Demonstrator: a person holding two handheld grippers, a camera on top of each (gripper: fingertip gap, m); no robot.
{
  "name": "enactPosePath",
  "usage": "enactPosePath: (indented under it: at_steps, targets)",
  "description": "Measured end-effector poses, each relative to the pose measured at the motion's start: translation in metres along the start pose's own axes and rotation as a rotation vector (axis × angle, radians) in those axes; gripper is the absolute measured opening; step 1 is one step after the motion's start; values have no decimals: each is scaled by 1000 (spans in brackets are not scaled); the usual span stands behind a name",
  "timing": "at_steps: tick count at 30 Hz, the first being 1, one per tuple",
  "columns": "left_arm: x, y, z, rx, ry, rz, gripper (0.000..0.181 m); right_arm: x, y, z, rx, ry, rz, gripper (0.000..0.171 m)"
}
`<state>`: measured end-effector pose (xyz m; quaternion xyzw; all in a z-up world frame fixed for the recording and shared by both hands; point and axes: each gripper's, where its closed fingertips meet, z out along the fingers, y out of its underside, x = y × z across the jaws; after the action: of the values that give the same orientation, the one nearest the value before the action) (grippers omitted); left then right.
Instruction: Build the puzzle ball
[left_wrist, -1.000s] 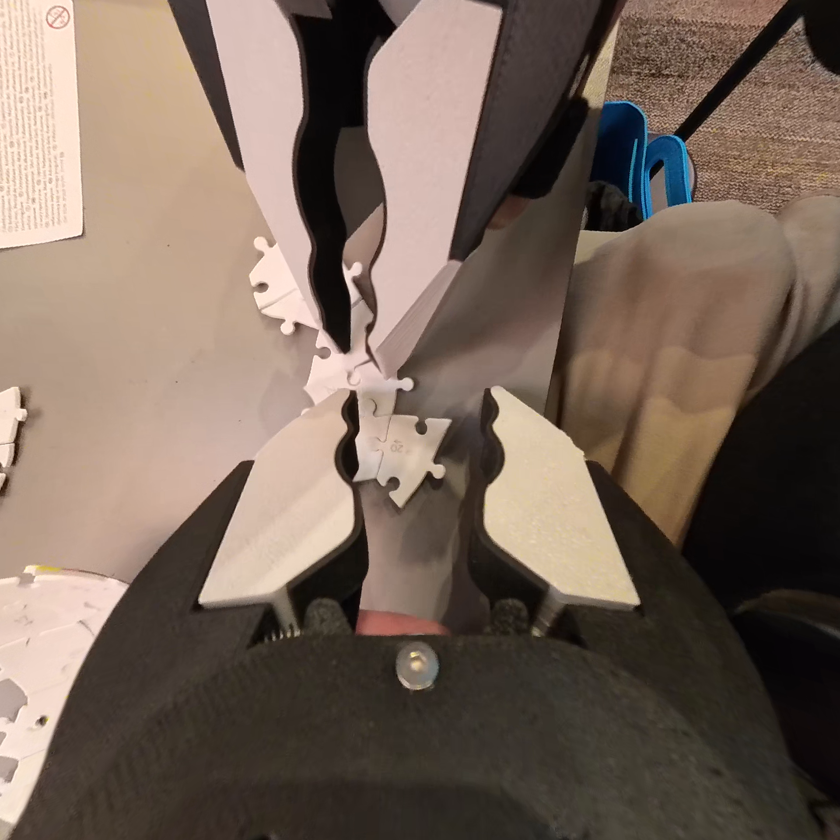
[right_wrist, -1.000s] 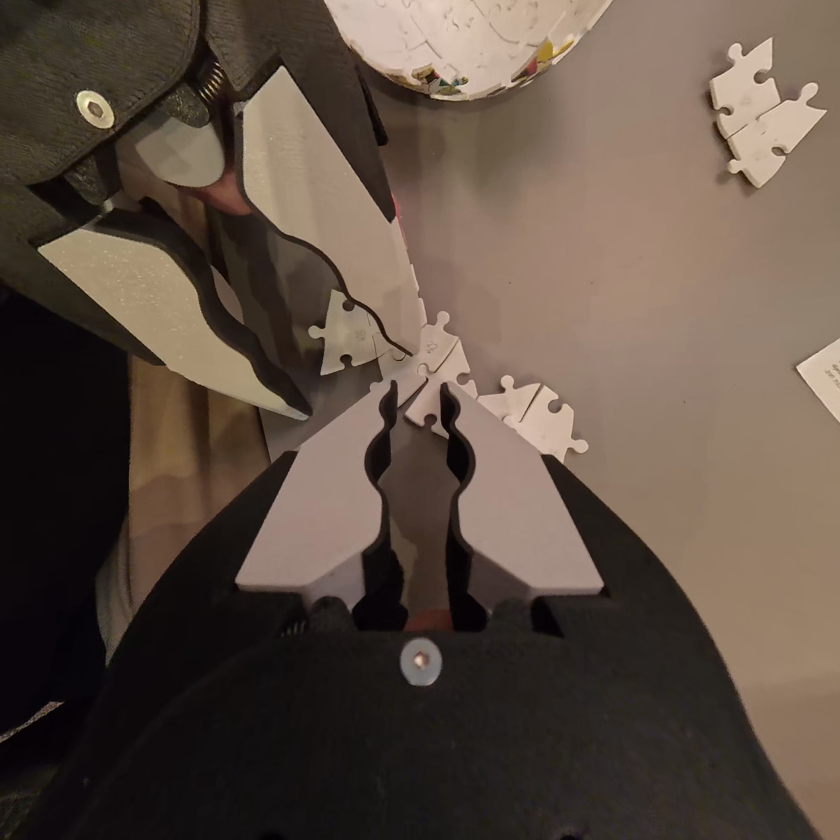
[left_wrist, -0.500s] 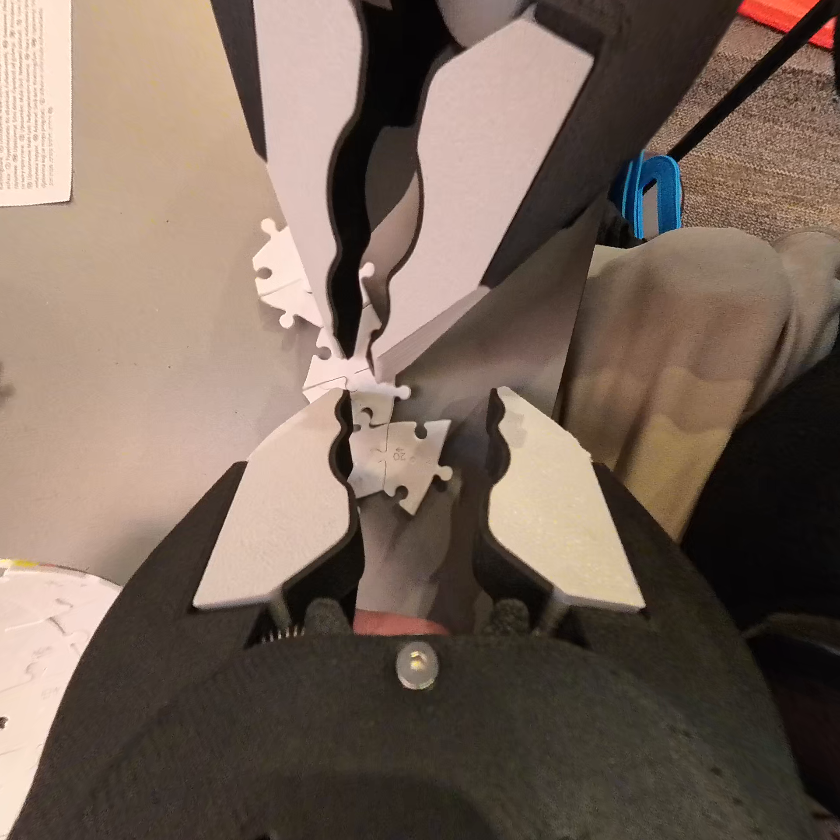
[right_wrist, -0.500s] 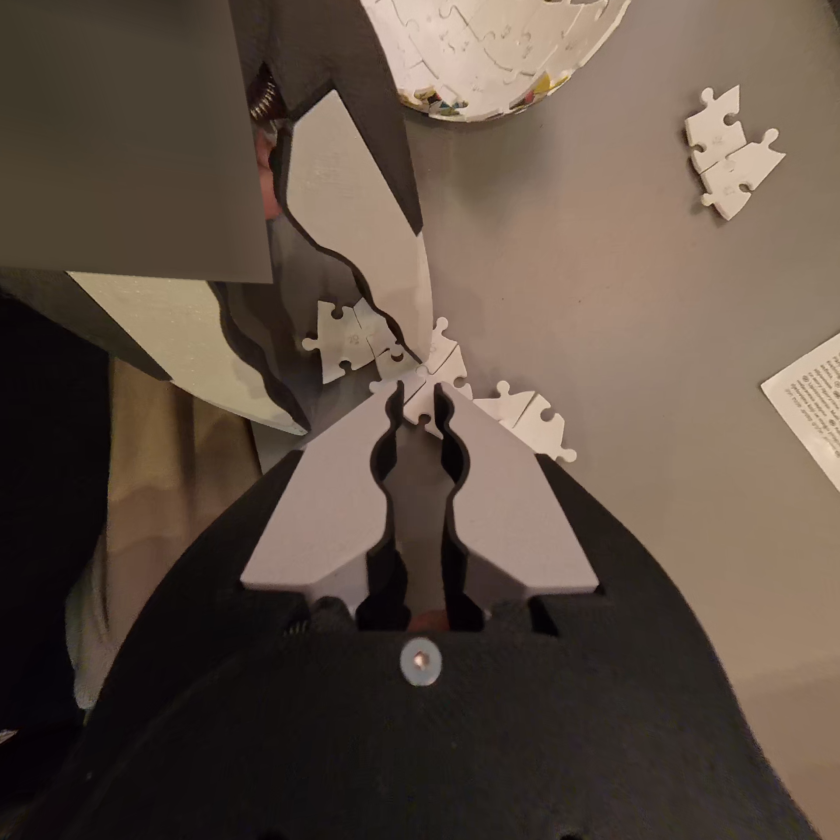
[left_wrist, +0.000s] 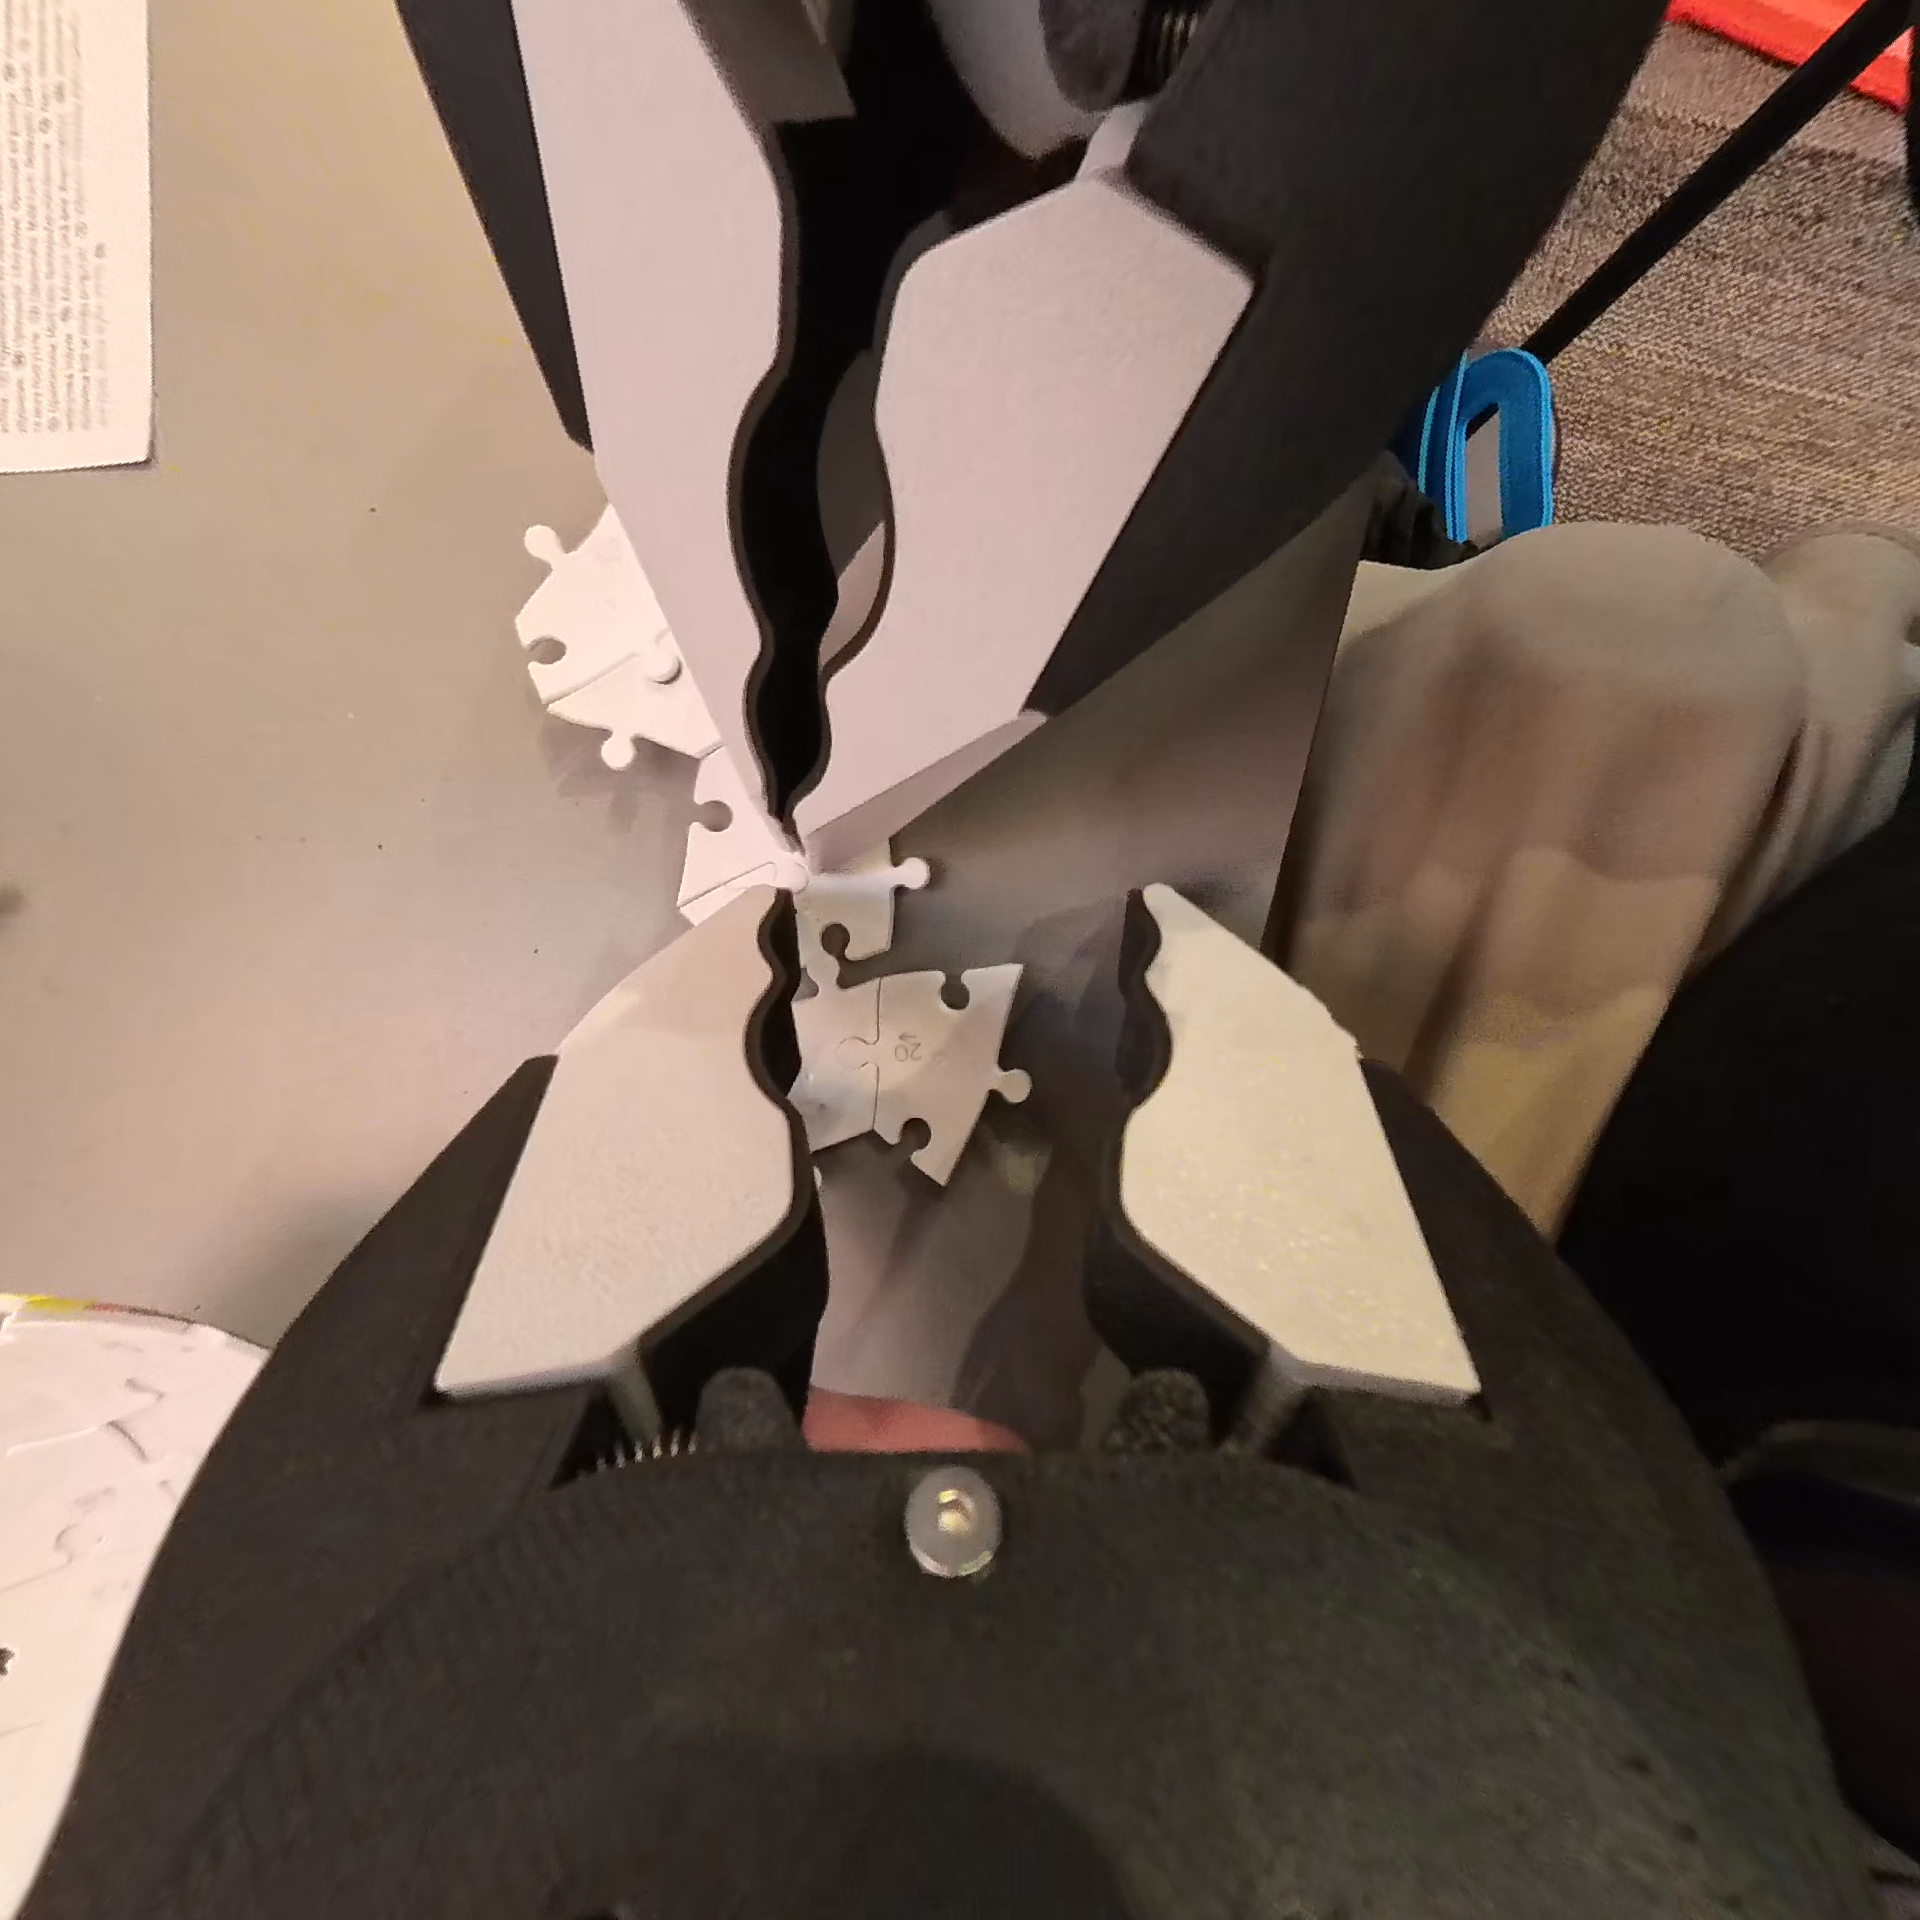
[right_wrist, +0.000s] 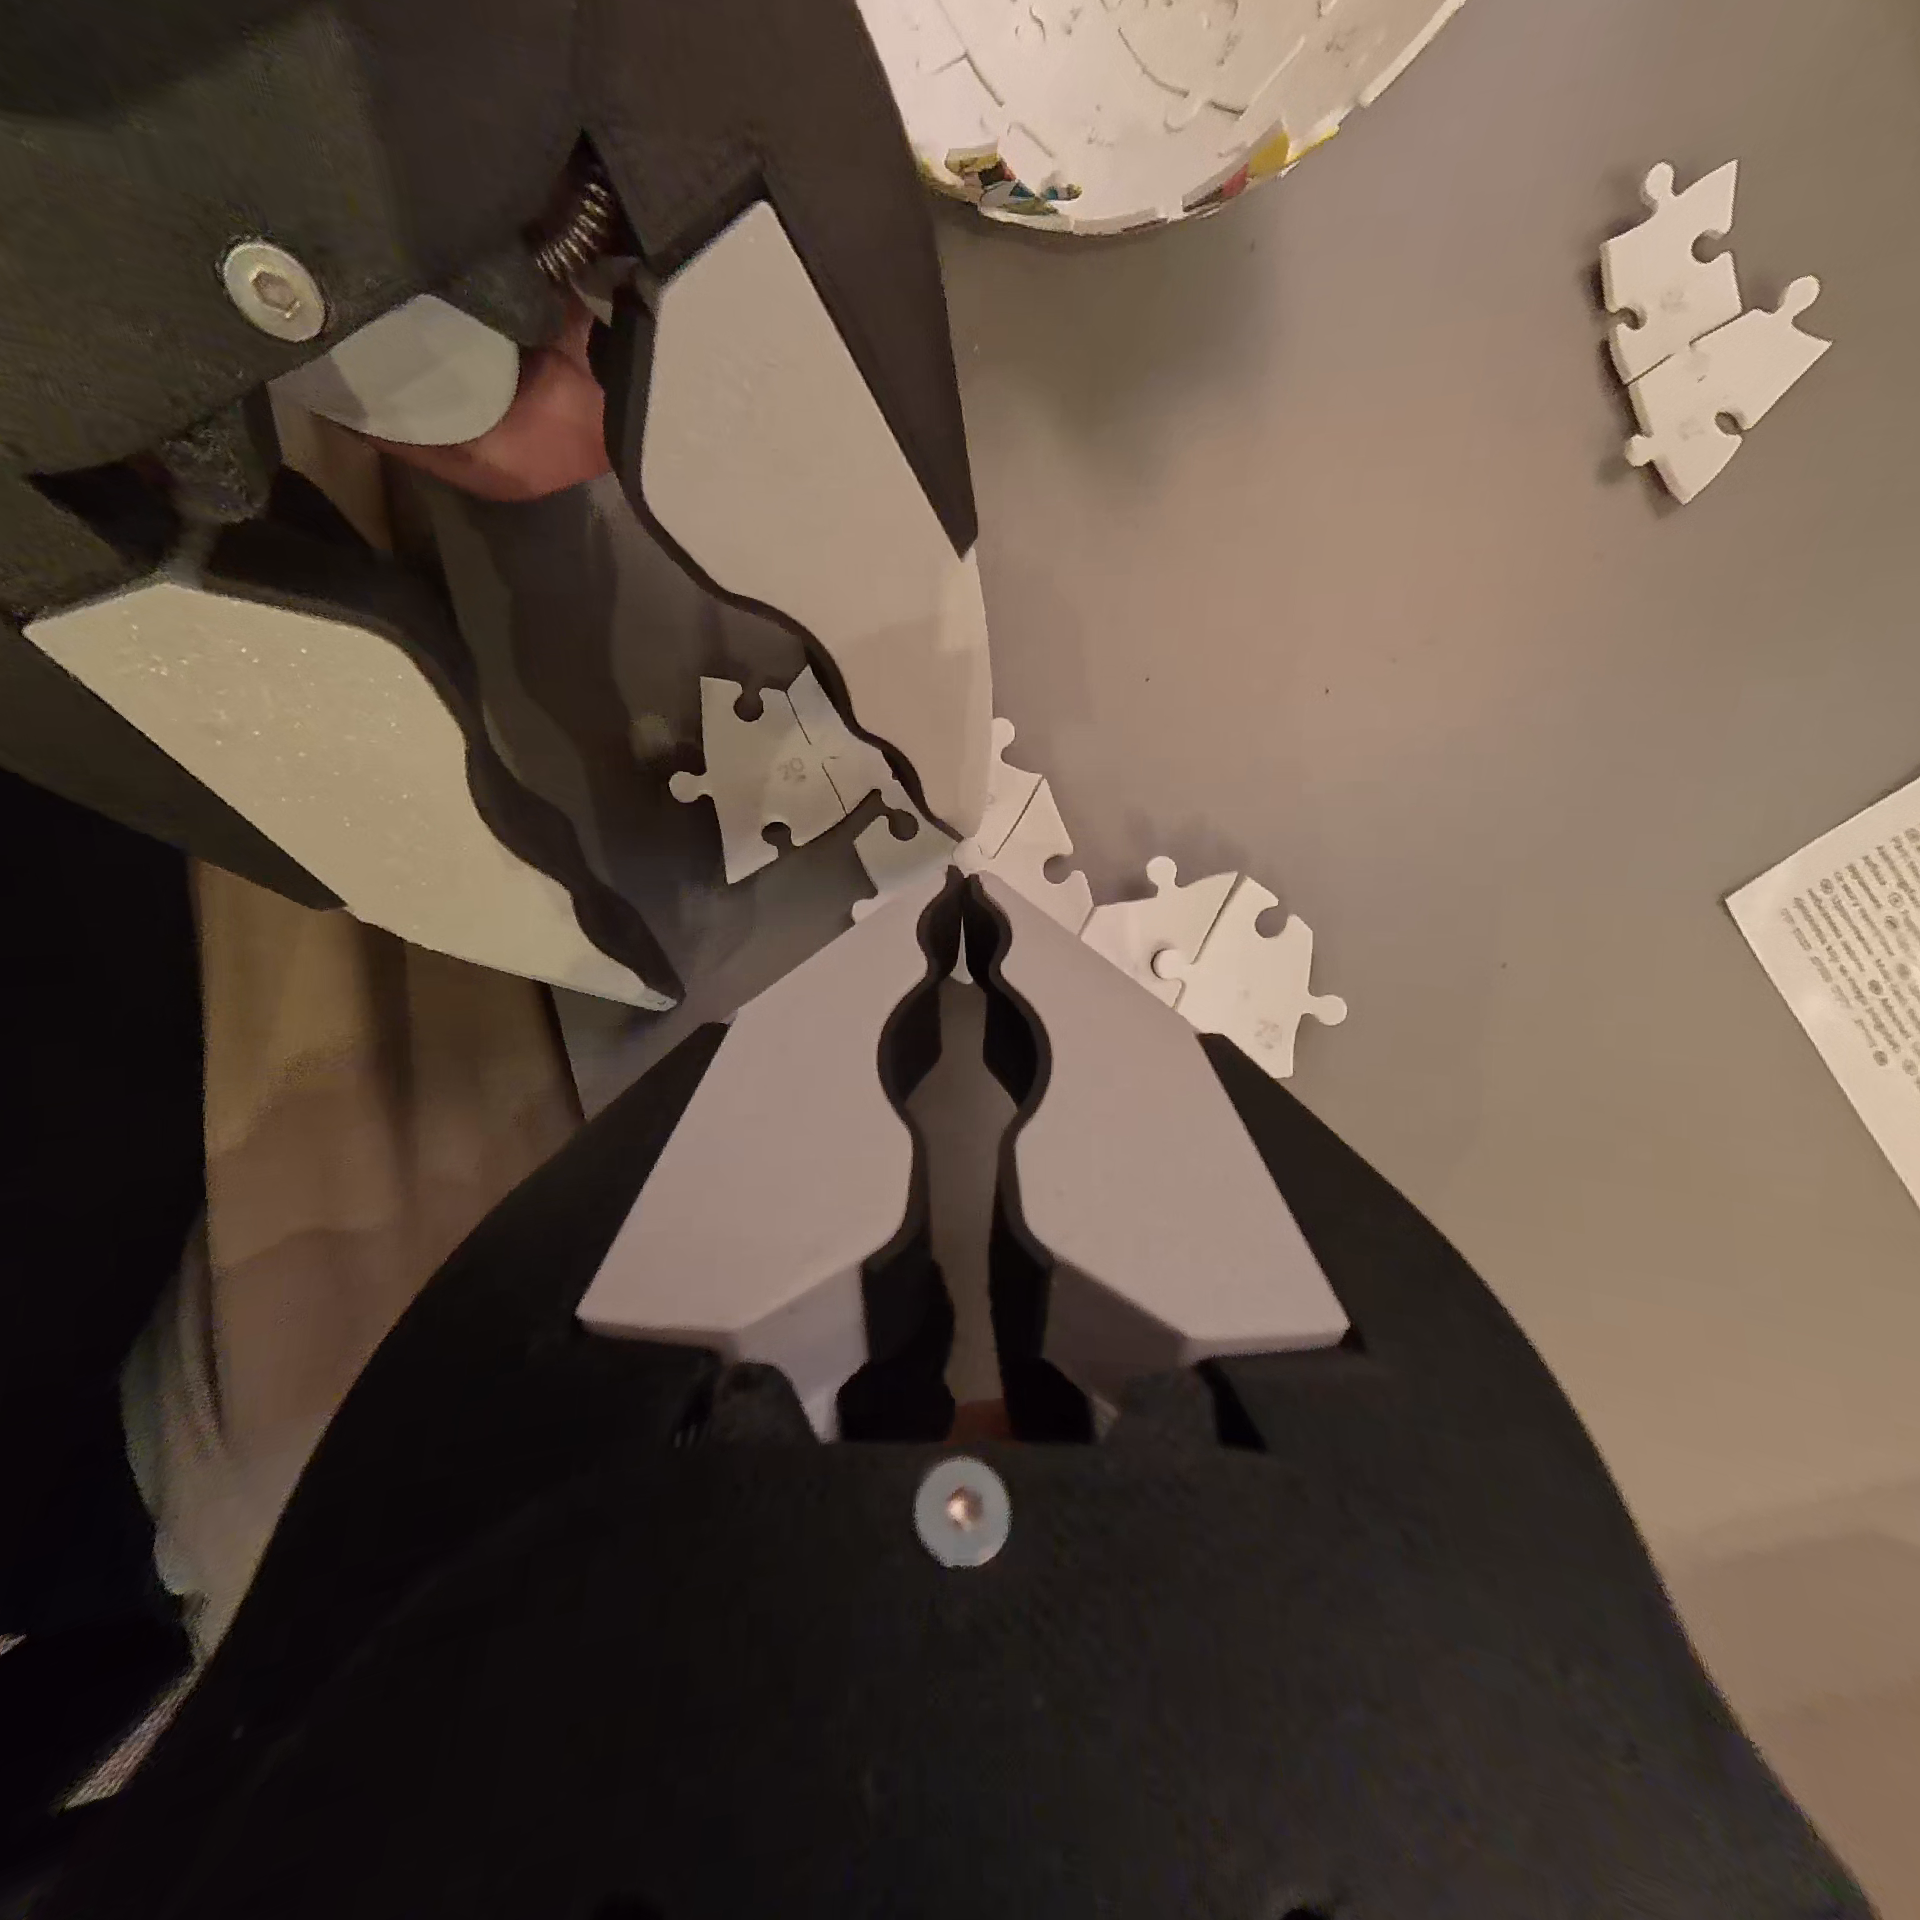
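While the half-built ball (right_wrist: 1122, 104) sits waiting, loose pieces (right_wrist: 1704, 332) remain on the table (right_wrist: 1455, 727); right hand-held gripper (right_wrist: 964, 883) pinches a small strip (right_wrist: 1023, 821), left hand-held gripper (left_wrist: 951, 935) gapes wide.

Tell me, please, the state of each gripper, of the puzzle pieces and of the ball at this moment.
row of pieces, joined in a curve, white side up.
left gripper, open, one finger against the row of pieces.
right gripper, shut on the row of pieces.
pair of pieces, joined, lying apart from the row on the table.
puzzle ball, unfinished, an open shell.
paper sheet, flat on the table.
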<state>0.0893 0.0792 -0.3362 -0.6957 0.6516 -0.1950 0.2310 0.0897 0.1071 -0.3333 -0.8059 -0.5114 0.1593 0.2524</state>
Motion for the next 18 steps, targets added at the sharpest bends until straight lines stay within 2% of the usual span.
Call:
enactPosePath:
  at_steps: [4,9,13,18]
  targets:
    - [2,-2,-4,16,19,-21,57,1,0,0,4,-11,16,0]
    - [-1,-3,-26,59,-23,-14,48,1,-1,0,13,-18,32,0]
    - [5,18,-20,-2,-11,1,50,1,-2,1,16,-20,39,0]
    - [10,22,-17,26,-27,4,49,0,-4,2,24,-10,56,0]
